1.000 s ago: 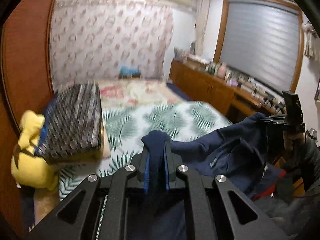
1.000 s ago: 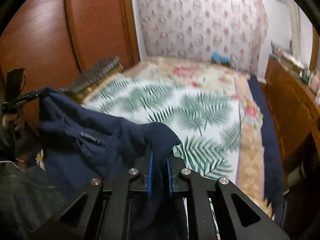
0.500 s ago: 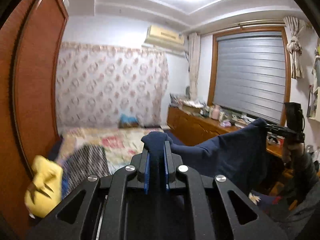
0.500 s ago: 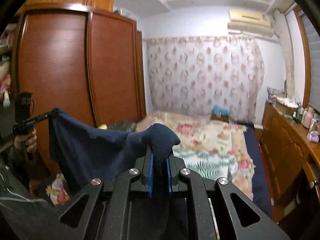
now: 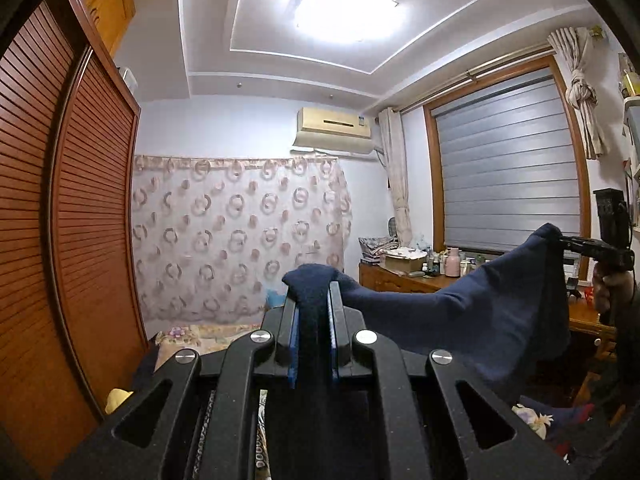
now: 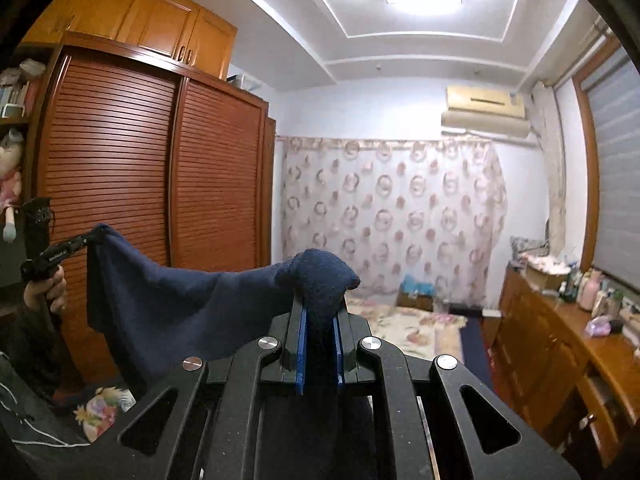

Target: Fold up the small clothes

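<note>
Garment (image 5: 472, 320), navy: raised off the bed, now stretched mid-air at chest height. Left gripper (image 5: 313, 320) and right gripper (image 6: 320, 328) each clamped on a bunched corner. Likely lifted for shaking flat; folding itself not begun.

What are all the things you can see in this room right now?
navy garment: one, dark blue, stretched in the air between both grippers
wardrobe: one, reddish brown, slatted doors, left wall
curtain: one, pale with ring pattern, far wall
air conditioner: one, cream, above curtain
window blind: one, grey, right wall
bed: one, floral cover, below curtain
left gripper: black, shut on garment
right gripper: black, shut on garment
</note>
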`<action>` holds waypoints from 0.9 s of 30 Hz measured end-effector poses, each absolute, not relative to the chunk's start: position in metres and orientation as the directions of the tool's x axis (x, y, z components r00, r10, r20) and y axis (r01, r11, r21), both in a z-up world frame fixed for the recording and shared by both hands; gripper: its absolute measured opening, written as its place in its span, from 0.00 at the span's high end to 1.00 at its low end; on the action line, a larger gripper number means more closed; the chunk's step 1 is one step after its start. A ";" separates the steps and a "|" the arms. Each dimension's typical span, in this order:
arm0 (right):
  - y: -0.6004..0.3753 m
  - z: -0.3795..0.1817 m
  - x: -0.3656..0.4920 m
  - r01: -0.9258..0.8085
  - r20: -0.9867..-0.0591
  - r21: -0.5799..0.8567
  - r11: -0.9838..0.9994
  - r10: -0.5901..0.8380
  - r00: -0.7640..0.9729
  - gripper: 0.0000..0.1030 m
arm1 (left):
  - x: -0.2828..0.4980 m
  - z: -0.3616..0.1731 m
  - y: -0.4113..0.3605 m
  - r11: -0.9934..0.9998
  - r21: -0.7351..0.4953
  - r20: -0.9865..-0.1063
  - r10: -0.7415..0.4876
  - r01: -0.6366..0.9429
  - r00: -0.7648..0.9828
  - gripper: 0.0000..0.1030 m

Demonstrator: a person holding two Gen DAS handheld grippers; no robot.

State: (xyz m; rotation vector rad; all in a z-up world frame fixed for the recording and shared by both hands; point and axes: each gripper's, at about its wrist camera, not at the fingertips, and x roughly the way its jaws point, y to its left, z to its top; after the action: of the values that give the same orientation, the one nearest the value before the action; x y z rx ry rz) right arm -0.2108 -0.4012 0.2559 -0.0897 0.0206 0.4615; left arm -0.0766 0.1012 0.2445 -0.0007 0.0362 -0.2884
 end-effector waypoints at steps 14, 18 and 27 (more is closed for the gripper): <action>-0.364 0.168 -0.064 -0.351 -0.274 -0.015 0.936 0.333 0.902 0.90 | 0.100 0.131 0.058 0.972 0.009 -0.271 -0.223 0.234 0.936 0.88; -0.358 0.138 -0.003 -0.327 -0.358 0.021 0.945 0.312 0.880 0.90 | 0.156 0.094 0.045 0.976 0.002 -0.360 -0.203 0.219 0.910 0.88; -0.348 0.153 0.111 -0.315 -0.496 0.055 0.948 0.299 0.815 0.90 | 0.231 0.056 0.032 0.982 -0.004 -0.488 -0.169 0.191 0.856 0.88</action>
State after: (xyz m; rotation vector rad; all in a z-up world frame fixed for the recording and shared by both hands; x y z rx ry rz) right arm 0.1111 -0.3483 0.1532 -0.0303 0.5246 0.3275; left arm 0.2310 0.0315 0.0560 0.0449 0.5088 -0.1890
